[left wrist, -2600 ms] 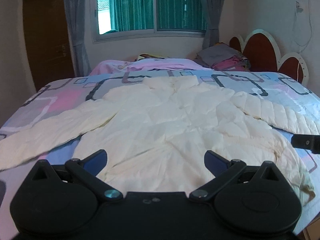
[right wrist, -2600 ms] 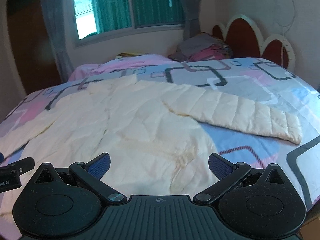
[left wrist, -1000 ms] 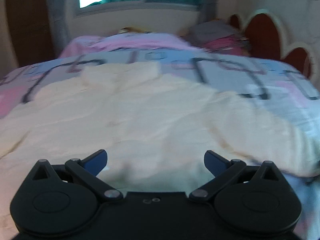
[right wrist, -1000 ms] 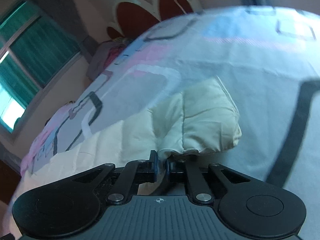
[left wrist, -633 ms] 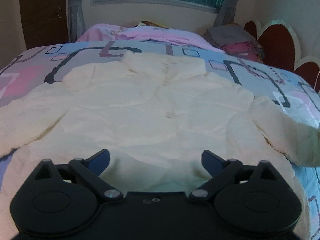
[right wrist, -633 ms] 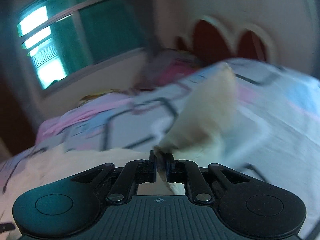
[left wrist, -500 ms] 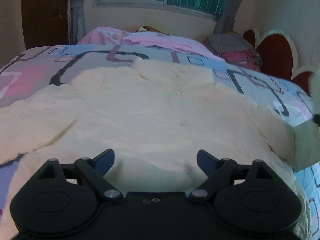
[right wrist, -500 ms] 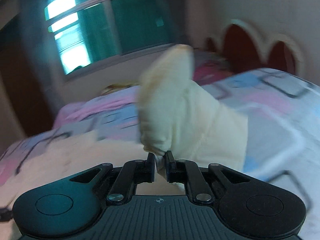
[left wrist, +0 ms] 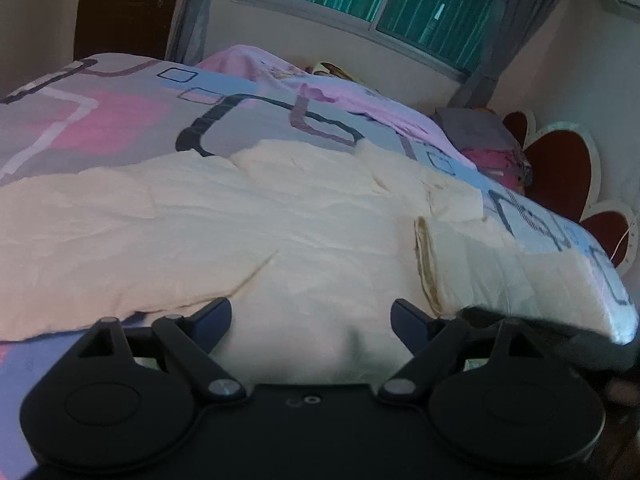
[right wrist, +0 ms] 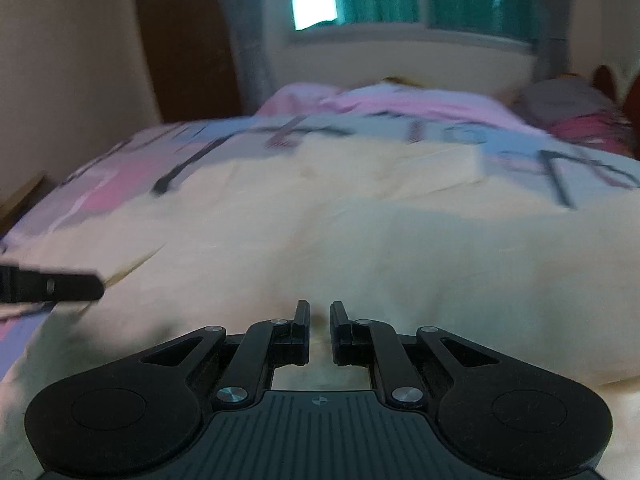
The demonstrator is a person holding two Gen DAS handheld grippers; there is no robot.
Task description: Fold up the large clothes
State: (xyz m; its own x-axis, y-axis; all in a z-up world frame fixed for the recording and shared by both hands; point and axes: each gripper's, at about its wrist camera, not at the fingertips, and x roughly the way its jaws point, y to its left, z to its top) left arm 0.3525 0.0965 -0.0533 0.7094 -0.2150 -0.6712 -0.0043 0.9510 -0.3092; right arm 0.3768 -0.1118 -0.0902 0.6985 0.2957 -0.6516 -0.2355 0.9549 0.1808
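A large cream quilted jacket [left wrist: 224,236] lies spread on the bed. Its right sleeve [left wrist: 492,264] is folded in over the body, with the cuff end showing. My left gripper [left wrist: 311,316] is open and empty, low over the jacket's hem. My right gripper [right wrist: 319,322] hovers over the jacket [right wrist: 360,240]; its jaws stand a small gap apart with nothing seen between them. The right gripper's dark body shows at the right edge of the left wrist view [left wrist: 560,340]. A left fingertip [right wrist: 60,286] shows at the left of the right wrist view.
The bed has a patterned pink, blue and grey cover [left wrist: 120,120]. A pink blanket [left wrist: 320,88] and folded clothes [left wrist: 484,140] lie at the head. A red scalloped headboard [left wrist: 560,176] is at right. A window with green curtains [left wrist: 400,4] and a brown door [left wrist: 124,8] are behind.
My right gripper carried the sleeve across onto the jacket's body, let it go and its jaws parted slightly. My left gripper shifted left and tilted, staying open.
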